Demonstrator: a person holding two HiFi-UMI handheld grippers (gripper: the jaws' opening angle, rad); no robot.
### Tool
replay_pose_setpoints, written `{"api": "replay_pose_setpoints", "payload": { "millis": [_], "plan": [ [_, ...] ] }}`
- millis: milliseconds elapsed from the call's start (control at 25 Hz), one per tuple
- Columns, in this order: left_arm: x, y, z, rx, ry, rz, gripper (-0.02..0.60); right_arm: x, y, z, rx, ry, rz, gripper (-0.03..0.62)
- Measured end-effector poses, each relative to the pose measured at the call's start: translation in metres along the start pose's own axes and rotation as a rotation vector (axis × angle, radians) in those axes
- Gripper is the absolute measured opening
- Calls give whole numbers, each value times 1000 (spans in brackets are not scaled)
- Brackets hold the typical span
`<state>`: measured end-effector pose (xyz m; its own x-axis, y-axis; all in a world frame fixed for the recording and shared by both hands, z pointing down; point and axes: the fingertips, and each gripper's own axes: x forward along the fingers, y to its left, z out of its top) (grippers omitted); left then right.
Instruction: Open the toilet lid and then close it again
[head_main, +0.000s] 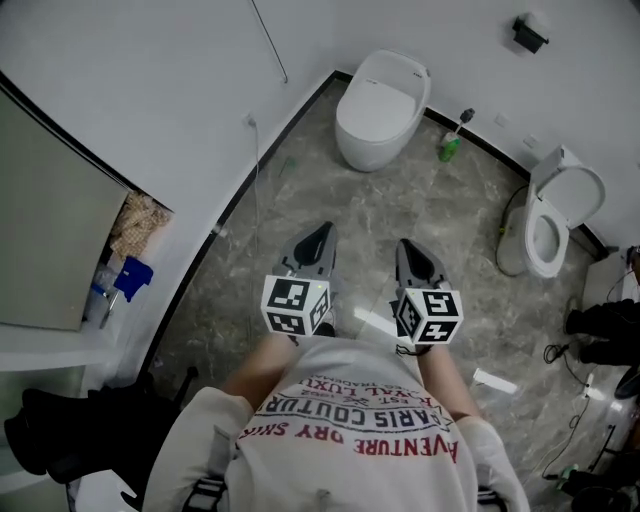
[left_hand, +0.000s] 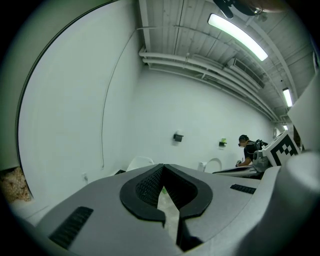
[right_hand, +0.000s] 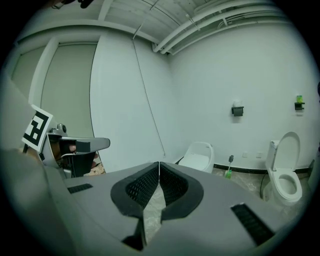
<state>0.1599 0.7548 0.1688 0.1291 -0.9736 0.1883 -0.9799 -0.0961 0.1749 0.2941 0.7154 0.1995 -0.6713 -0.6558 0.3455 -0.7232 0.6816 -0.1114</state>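
Observation:
A white toilet with its lid down (head_main: 380, 105) stands by the far wall, well ahead of both grippers; it also shows as the closed toilet (left_hand: 140, 162) (right_hand: 199, 155) in both gripper views. A second toilet with its lid up (head_main: 560, 215) (right_hand: 285, 170) stands to the right. My left gripper (head_main: 321, 234) (left_hand: 162, 167) and right gripper (head_main: 409, 246) (right_hand: 159, 164) are held side by side over the marbled floor, pointing toward the closed toilet. Both are shut with nothing between their pads and touch nothing.
A green bottle with a brush (head_main: 452, 143) (right_hand: 229, 172) stands between the two toilets. A cabinet and shelf with a blue item (head_main: 130, 278) line the left wall. Cables and dark bags (head_main: 605, 335) lie at the right. A person (left_hand: 245, 150) is in the background.

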Motion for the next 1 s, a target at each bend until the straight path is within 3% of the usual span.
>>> {"api": "replay_pose_setpoints", "payload": {
  "millis": [240,520,760,1000],
  "plan": [
    [28,73,27,-7,-21,-8,8,68,20,33,-18,-6,-11,15],
    [70,112,11,-59,30,2,8,125,17,32,-9,49,13,15],
    [131,136,7,-55,61,26,8,187,-22,38,11,69,19,15],
    [225,181,22,-60,85,82,8,280,-73,73,42,51,36,15]
  ]
}}
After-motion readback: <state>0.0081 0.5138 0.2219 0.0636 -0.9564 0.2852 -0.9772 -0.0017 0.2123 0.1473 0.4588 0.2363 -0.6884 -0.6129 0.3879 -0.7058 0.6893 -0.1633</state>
